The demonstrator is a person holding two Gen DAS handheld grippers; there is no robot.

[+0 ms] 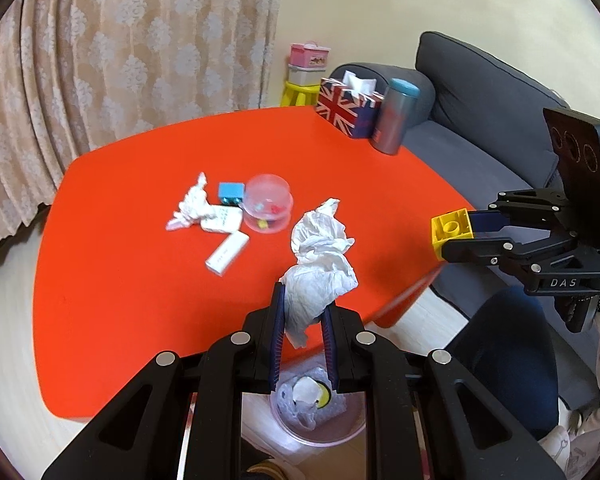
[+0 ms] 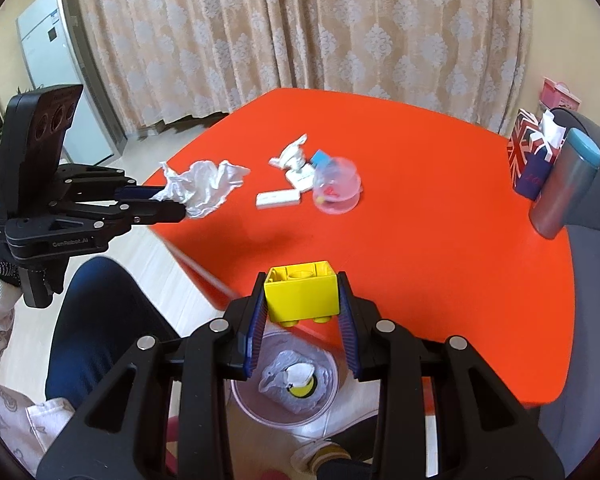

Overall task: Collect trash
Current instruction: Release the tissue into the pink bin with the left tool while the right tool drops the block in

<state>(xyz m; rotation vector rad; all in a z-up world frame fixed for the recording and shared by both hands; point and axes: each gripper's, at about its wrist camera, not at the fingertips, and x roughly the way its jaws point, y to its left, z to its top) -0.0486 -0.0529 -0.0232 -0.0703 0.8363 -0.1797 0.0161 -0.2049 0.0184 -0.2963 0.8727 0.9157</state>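
My left gripper is shut on a big crumpled white tissue and holds it above the near edge of the orange table; it also shows in the right wrist view. My right gripper is shut on a yellow toy brick, held above the table's near edge; the brick shows in the left wrist view. A pink bin with trash in it stands on the floor below both grippers. A second crumpled tissue lies on the table.
On the table lie a blue block, a clear pink dome and two white packets. A Union Jack tissue box and a grey cup stand at the far right corner. A grey sofa is on the right. My knee is near the bin.
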